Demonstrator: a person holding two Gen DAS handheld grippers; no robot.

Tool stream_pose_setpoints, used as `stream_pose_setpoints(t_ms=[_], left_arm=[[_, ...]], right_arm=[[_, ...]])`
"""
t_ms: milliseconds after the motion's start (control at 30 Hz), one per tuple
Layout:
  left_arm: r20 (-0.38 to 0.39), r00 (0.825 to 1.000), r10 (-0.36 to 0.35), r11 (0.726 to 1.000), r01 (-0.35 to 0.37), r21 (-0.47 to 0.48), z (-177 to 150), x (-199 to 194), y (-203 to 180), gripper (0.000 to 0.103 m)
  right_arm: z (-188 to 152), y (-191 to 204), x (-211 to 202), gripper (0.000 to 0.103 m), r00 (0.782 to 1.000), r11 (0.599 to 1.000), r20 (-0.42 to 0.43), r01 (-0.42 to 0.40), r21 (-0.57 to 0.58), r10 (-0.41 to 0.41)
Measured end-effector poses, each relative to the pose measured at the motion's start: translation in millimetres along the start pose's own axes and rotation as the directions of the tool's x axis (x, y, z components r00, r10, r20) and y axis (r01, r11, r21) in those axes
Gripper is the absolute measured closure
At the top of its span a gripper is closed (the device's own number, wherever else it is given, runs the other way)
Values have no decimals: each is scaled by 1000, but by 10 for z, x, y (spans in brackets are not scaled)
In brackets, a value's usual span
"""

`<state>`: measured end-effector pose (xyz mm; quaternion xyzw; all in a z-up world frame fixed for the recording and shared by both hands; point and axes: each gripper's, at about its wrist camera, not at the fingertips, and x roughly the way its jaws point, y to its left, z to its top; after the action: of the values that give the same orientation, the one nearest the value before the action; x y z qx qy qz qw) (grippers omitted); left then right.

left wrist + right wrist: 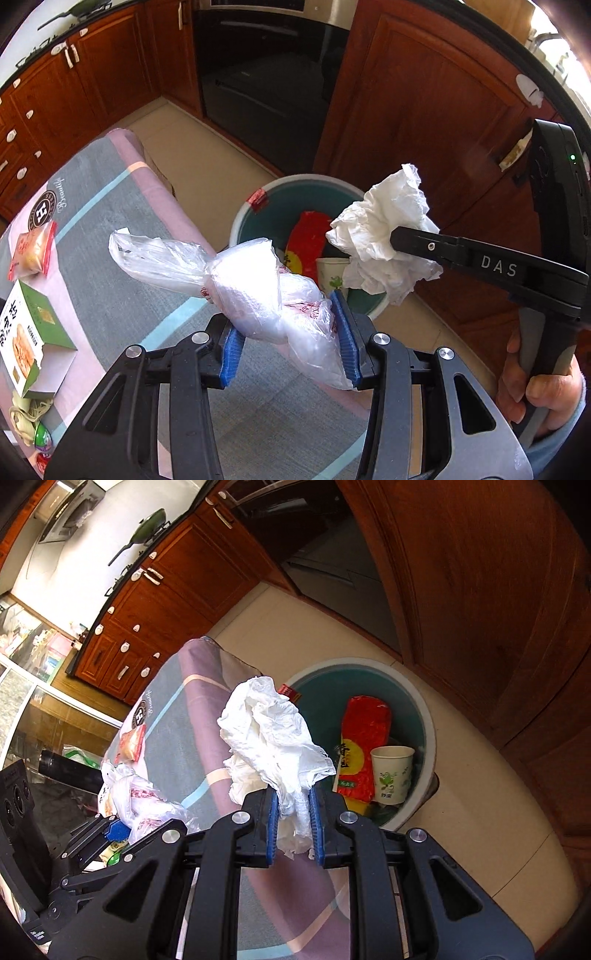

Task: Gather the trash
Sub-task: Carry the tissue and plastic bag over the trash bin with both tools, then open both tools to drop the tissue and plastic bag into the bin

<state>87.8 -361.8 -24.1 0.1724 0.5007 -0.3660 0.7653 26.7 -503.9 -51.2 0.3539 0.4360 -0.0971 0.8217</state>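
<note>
My left gripper (290, 338) is shut on a crumpled clear plastic bag (236, 273) with red print, held above the table edge just short of the bin. My right gripper (293, 825) is shut on a wad of white tissue (269, 734), which hangs over the table edge beside the bin; from the left wrist view that same tissue (384, 229) is over the bin's right rim. The round teal bin (258, 221) (424, 716) stands on the floor and holds a red packet (364, 738) and a paper cup (391, 771).
On the patterned tablecloth (122, 236) lie a red snack packet (33, 251), a green and white box (29, 332) and small scraps (26, 417) near the lower left. Brown cabinets (424, 110) and a dark oven (266, 85) stand behind the bin. A hand (535, 391) grips the right handle.
</note>
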Motion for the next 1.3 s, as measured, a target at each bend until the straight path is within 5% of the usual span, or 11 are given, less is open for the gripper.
stream_pose_setpoints(t_ms=[333, 433, 500, 600, 733, 867, 1300], left_arm=[[-58, 998, -18, 999, 20, 35, 147, 389, -125, 58], [-70, 997, -20, 998, 23, 50, 183, 470, -146, 49], [-63, 998, -14, 998, 17, 60, 208, 508, -162, 36], [-66, 998, -20, 998, 24, 64, 210, 553, -157, 26], [-63, 998, -10, 998, 14, 63, 183, 543, -133, 11], [-66, 998, -16, 999, 19, 51, 163, 514, -89, 6], [-68, 997, -25, 999, 26, 18, 41, 404, 5, 5]], right_arm=[[129, -144, 258, 87, 999, 999, -30, 29, 36, -27], [164, -177, 313, 87, 999, 998, -33, 37, 44, -35], [177, -197, 349, 83, 999, 998, -37, 40, 50, -39], [182, -224, 380, 47, 998, 997, -43, 40, 66, -37], [194, -216, 418, 34, 998, 997, -47, 40, 73, -37], [180, -224, 457, 23, 997, 995, -61, 53, 88, -47], [61, -195, 461, 20, 992, 988, -105, 90, 126, -77]])
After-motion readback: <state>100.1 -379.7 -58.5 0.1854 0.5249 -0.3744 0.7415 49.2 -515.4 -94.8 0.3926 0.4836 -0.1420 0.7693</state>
